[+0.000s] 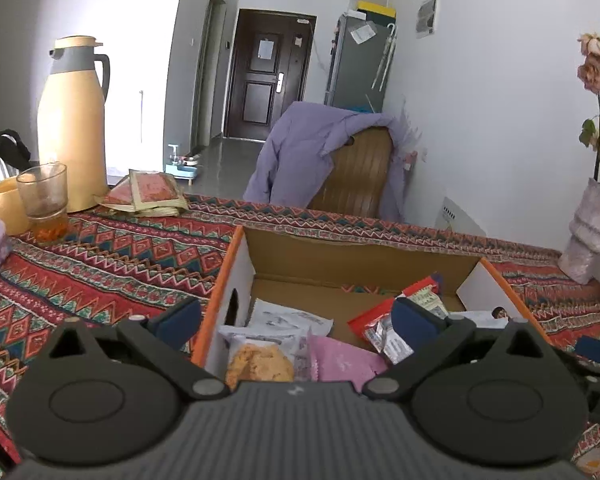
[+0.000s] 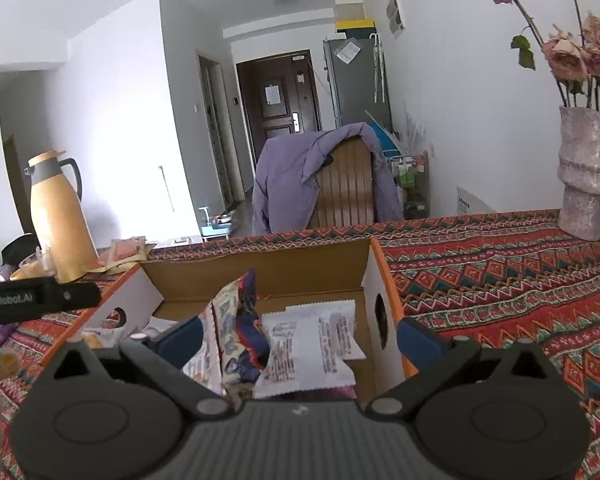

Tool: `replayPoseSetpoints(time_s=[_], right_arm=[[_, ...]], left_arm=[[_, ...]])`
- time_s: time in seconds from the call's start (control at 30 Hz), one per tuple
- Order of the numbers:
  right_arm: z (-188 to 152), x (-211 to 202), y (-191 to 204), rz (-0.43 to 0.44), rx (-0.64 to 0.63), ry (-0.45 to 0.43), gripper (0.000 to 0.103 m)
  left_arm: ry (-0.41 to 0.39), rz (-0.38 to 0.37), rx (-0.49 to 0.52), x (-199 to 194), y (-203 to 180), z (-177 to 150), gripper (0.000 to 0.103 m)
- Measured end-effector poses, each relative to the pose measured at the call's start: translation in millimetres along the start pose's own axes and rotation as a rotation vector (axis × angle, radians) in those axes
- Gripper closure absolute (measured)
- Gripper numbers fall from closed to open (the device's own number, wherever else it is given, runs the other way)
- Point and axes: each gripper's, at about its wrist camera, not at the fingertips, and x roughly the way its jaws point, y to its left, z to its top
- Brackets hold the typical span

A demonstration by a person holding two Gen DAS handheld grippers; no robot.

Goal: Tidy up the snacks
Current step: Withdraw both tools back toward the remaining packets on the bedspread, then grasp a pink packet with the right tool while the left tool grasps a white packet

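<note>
An open cardboard box point(image 1: 364, 252) with orange edges sits on the patterned tablecloth; it also shows in the right wrist view point(image 2: 260, 276). Inside lie a cookie packet point(image 1: 260, 360), a pink packet point(image 1: 340, 360), a white packet point(image 1: 288, 318) and a red packet point(image 1: 380, 320). My left gripper point(image 1: 296, 320) is open and empty, its fingers straddling the box's left wall. My right gripper point(image 2: 300, 336) is open over the box's right part, with a blue-and-cream snack bag point(image 2: 236, 332) and a white packet point(image 2: 308, 344) between its fingers, not gripped.
A yellow thermos point(image 1: 72, 120), a glass cup point(image 1: 44, 200) and flat sachets point(image 1: 148, 192) stand at the table's far left. A vase of dried roses point(image 2: 584, 176) stands at far right. A chair draped with a purple jacket point(image 1: 324, 156) is behind the table.
</note>
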Motion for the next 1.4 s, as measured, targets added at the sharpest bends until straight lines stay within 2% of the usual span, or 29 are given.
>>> replayPoseSetpoints(time_s=[0.23,0.33,0.47,0.6,0.83,0.93,1.03,1.3,1.4], right_arm=[[-19,-36,1,0.026,-0.019,0.016,0.000],[-33,-52,-1,0.020,-0.026,0.065,0.000],[-53,-66,-2,-0.005,-0.034,0.103,0.000],[-73,-68,-6,0.006,-0.036,0.171,0.000],[-92,-51,-3,-0.066,-0.068,0.261,0.002],[-99,-46,-2,-0.094,-0.075,0.271,0.009],[-104,-44,1,-0.117,-0.091,0.260,0.011],[-106,-46,3,-0.102,-0.110,0.232,0.025],[-103,-41,1,-0.104,-0.093,0.229,0.024]], left_arm=[[-0.009,-0.043,-0.008,-40,10,-17,0.000],[0.000,-0.057,0.027,-57,12,-33,0.000],[0.045,-0.053,0.053,-71,17,-59,0.000],[0.099,-0.064,0.075,-80,20,-82,0.000],[0.155,-0.056,0.055,-69,28,-112,0.000],[0.163,-0.049,0.054,-65,30,-116,0.000],[0.162,-0.055,0.054,-62,32,-118,0.000],[0.168,-0.073,0.040,-61,33,-119,0.000],[0.167,-0.070,0.043,-61,33,-120,0.000]])
